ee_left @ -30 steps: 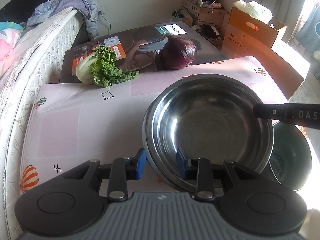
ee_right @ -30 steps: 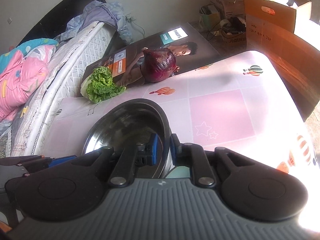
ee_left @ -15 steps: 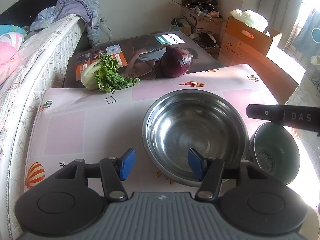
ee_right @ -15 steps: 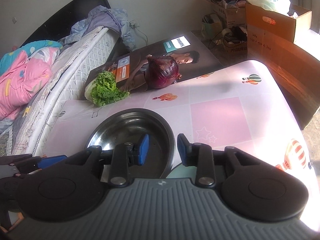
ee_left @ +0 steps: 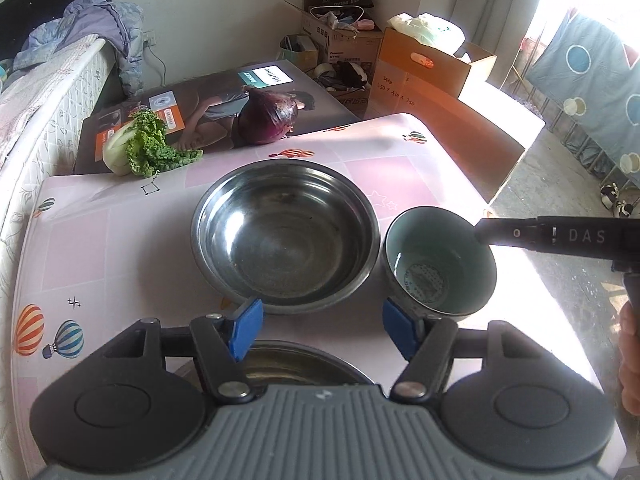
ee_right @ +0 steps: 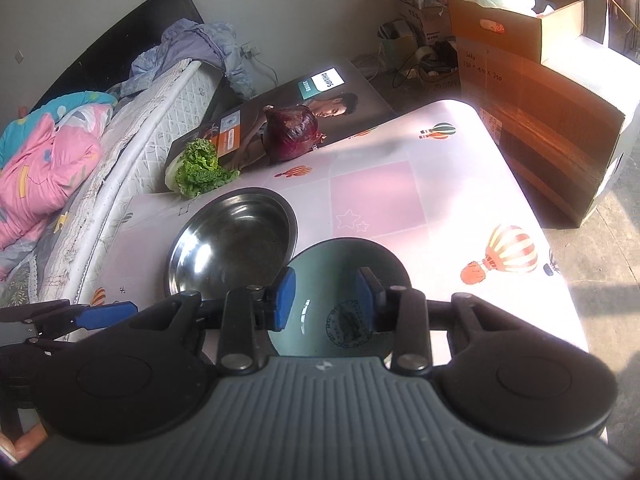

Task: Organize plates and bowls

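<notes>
A large steel bowl [ee_left: 285,236] sits upright on the pink table [ee_left: 100,248], and it also shows in the right wrist view [ee_right: 232,246]. A teal ceramic bowl [ee_left: 440,264] stands just right of it, close or touching; it also shows in the right wrist view [ee_right: 340,280]. My left gripper [ee_left: 322,326] is open and empty, pulled back from the steel bowl. Another steel dish [ee_left: 288,366] lies under it, mostly hidden. My right gripper [ee_right: 327,298] is open above the teal bowl.
A lettuce head [ee_left: 144,146] and a red cabbage [ee_left: 270,120] lie at the table's far edge on a printed box [ee_left: 208,100]. A mattress [ee_right: 132,140] runs along the left. Cardboard boxes [ee_right: 532,64] stand at the right beyond the table edge.
Both grippers let go of the steel bowl, opened wider and drew back. The steel bowl now rests on the table, and the teal bowl is in full view.
</notes>
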`<state>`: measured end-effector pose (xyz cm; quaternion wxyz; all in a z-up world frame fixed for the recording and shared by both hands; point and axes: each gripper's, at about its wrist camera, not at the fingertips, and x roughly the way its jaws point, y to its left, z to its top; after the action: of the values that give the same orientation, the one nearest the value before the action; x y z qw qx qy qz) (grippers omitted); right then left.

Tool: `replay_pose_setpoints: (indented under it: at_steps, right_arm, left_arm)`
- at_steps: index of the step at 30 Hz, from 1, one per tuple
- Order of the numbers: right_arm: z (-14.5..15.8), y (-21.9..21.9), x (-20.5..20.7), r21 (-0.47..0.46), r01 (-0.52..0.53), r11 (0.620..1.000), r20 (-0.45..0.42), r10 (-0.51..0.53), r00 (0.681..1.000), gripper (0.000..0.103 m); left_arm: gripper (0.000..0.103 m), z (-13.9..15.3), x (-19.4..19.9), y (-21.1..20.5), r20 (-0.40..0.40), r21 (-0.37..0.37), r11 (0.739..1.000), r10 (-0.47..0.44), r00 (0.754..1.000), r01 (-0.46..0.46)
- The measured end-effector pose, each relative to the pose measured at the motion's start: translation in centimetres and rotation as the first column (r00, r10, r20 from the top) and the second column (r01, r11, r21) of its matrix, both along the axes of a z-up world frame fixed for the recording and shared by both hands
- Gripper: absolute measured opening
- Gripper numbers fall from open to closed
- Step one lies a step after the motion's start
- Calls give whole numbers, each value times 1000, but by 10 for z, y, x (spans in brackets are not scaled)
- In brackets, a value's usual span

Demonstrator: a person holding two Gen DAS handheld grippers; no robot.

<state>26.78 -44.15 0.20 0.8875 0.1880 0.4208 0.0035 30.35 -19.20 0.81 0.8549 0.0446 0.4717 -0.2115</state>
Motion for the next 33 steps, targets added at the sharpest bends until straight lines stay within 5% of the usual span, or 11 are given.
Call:
replay_pose_setpoints:
  at_steps: [12,16,25,33]
  right_arm:
    - [-37,-32,6,64,51,997,-71,-46,996,33]
    - [-47,-38,12,83,63,995,-79,-57,995,32]
    - [-60,-41,21,84,55,995,-91,-47,995,17]
    - [-71,-43,27,106,56,993,-119,-43,992,11]
  left_arm:
    - [57,-27,9,-49,-67,-83,997,-3,998,-2]
    - [44,-35,16,-58,-81,-94,996,-2,997,-5]
    - [24,-48,22,-70,-83,-36,999,20,996,-23]
    - [20,-52,27,-69,-97,-30,999,41,994,-44]
